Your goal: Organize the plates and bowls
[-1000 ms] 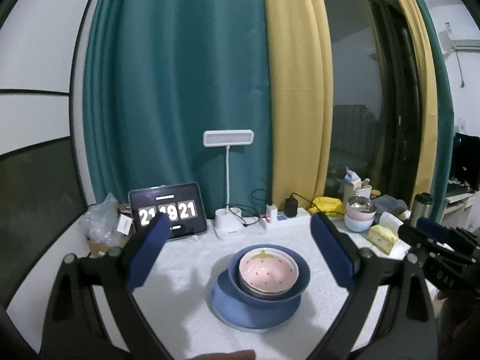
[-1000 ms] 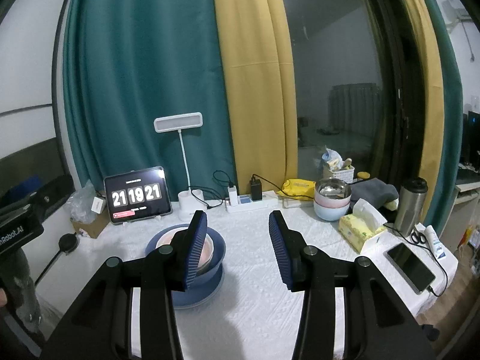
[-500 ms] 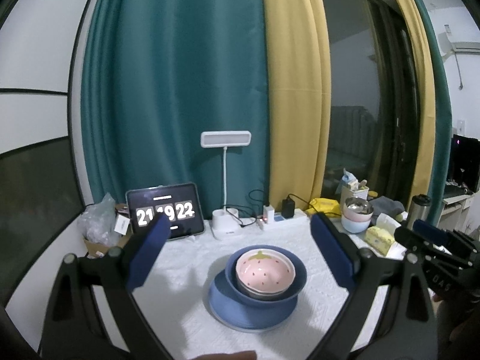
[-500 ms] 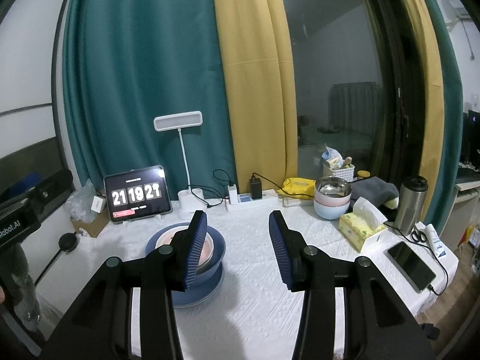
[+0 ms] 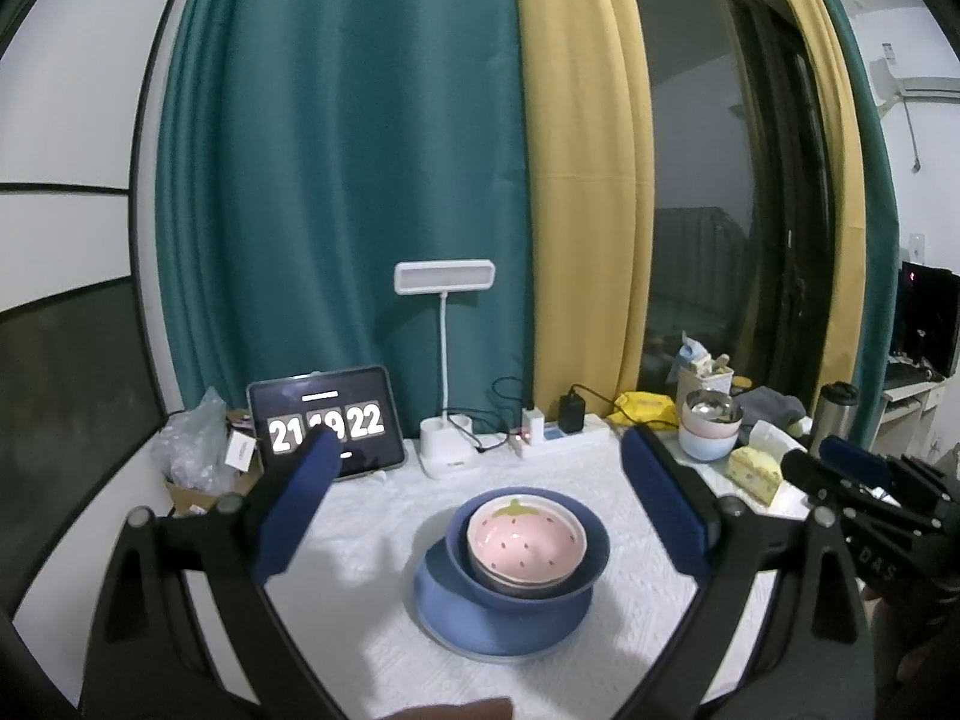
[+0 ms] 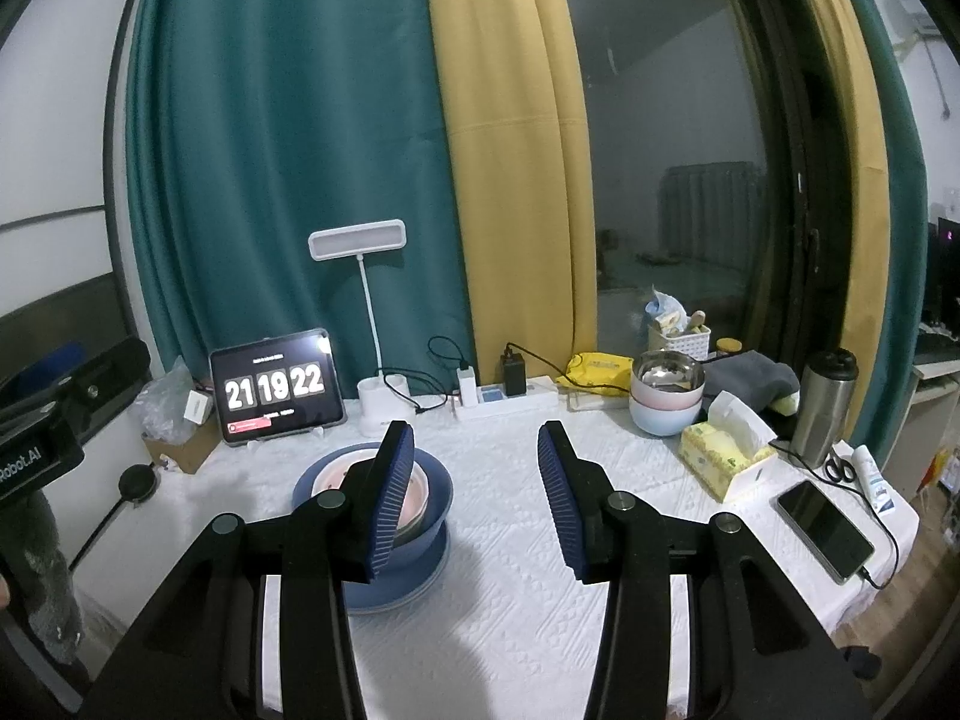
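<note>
Nothing is changing: both grippers, left [image 5: 480, 498] wide and right [image 6: 477, 498] narrower, are hovering empty while the pink bowl [image 5: 526, 546] is sitting nested, apparently already stacked.

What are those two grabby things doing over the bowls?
A person holds a grabber in each hand, tidying dishes. The left gripper and the right gripper are both open and holding nothing, hovering above the white table. On it the pink strawberry bowl sits nested in a blue bowl, on a blue plate. More stacked bowls wait at the back.
</note>
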`<state>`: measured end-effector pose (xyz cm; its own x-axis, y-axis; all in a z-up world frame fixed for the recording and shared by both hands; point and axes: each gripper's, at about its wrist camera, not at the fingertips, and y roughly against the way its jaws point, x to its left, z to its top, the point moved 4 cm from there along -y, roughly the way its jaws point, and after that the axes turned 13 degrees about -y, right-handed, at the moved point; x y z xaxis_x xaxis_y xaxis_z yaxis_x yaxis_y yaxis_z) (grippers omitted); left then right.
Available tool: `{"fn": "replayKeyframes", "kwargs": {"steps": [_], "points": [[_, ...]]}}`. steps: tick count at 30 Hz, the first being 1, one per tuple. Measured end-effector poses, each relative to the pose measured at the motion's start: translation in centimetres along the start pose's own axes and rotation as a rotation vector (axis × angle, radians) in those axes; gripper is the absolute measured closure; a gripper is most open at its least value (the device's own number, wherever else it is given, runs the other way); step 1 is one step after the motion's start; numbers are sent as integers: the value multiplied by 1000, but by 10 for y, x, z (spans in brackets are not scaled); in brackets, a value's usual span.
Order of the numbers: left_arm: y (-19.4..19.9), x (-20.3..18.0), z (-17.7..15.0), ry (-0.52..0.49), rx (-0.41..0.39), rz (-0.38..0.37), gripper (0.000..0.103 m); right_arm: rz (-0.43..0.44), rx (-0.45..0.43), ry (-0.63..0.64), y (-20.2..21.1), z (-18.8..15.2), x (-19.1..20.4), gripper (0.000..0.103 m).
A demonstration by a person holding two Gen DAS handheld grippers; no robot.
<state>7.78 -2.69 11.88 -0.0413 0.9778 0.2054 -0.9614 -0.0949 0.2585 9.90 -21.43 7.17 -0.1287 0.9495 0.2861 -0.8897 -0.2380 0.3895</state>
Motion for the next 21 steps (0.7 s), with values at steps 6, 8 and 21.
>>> {"fn": "replayKeyframes", "kwargs": {"steps": [6, 8, 21], "points": [[0, 0, 0, 2, -1, 0, 8, 8, 6, -1, 1, -3, 2, 57], [-1, 0, 0, 1, 0, 0, 8, 8, 4, -2, 1, -3, 2, 57], [0, 0, -1, -2, -3, 2, 8, 11, 5, 3, 2, -7, 5, 57]]}}
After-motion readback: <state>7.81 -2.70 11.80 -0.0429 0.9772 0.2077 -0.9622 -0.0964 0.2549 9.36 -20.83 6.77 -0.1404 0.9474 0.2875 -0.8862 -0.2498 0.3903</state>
